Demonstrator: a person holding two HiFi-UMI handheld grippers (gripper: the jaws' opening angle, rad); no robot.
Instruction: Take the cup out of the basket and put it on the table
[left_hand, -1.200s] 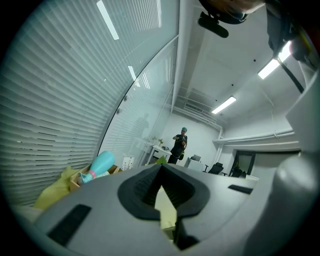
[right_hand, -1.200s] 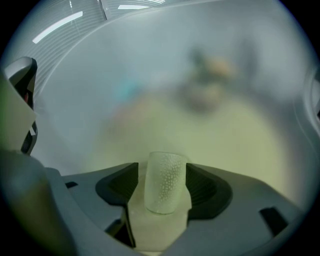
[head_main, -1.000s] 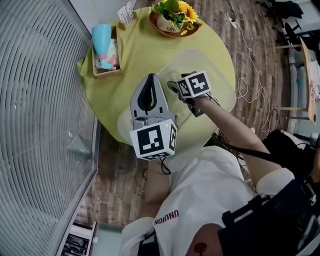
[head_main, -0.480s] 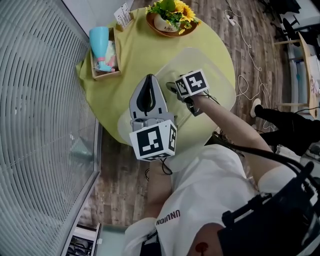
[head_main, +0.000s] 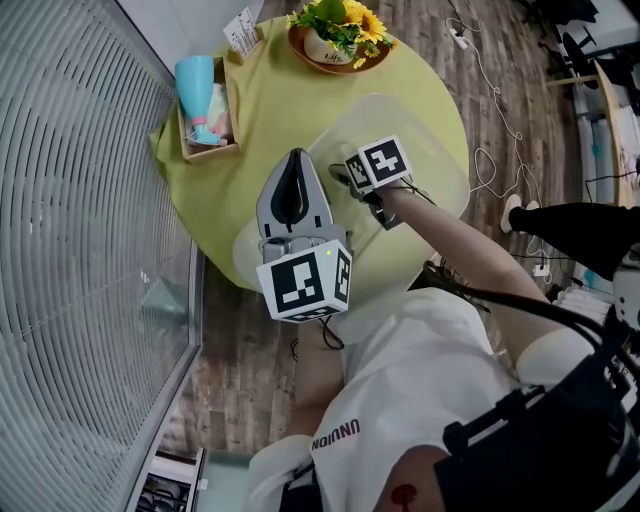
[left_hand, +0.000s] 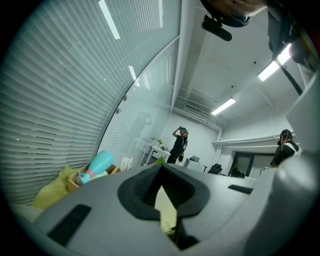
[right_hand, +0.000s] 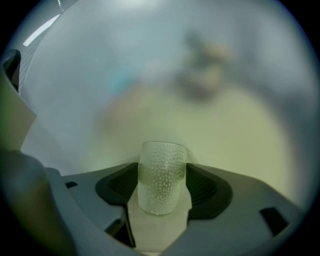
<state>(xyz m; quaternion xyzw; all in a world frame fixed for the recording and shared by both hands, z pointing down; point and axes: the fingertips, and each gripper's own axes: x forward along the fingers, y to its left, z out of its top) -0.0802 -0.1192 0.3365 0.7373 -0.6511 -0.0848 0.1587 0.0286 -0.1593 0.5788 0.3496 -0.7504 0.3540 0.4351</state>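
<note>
A light blue cup (head_main: 197, 85) lies on its side in a wooden basket (head_main: 208, 151) at the far left of the round yellow-green table (head_main: 290, 100). The left gripper view shows the cup (left_hand: 98, 165) and basket (left_hand: 75, 181) low on the left. My left gripper (head_main: 293, 153) hovers over the table's near side, pointing toward the far edge, shut with nothing in it, well short of the basket. My right gripper (head_main: 347, 178) sits just to its right, shut on the edge of a translucent dimpled sheet (right_hand: 161, 175) that spreads over the table (head_main: 420, 130).
A bowl of sunflowers (head_main: 335, 40) and a small card stand (head_main: 243, 30) stand at the table's far edge. A glass wall with blinds (head_main: 80, 250) runs close along the left. Cables (head_main: 500, 150) lie on the wooden floor at the right, near a person's leg (head_main: 575, 225).
Both grippers stay about where they were. A person's leg in dark trousers has come into view at the right edge.
</note>
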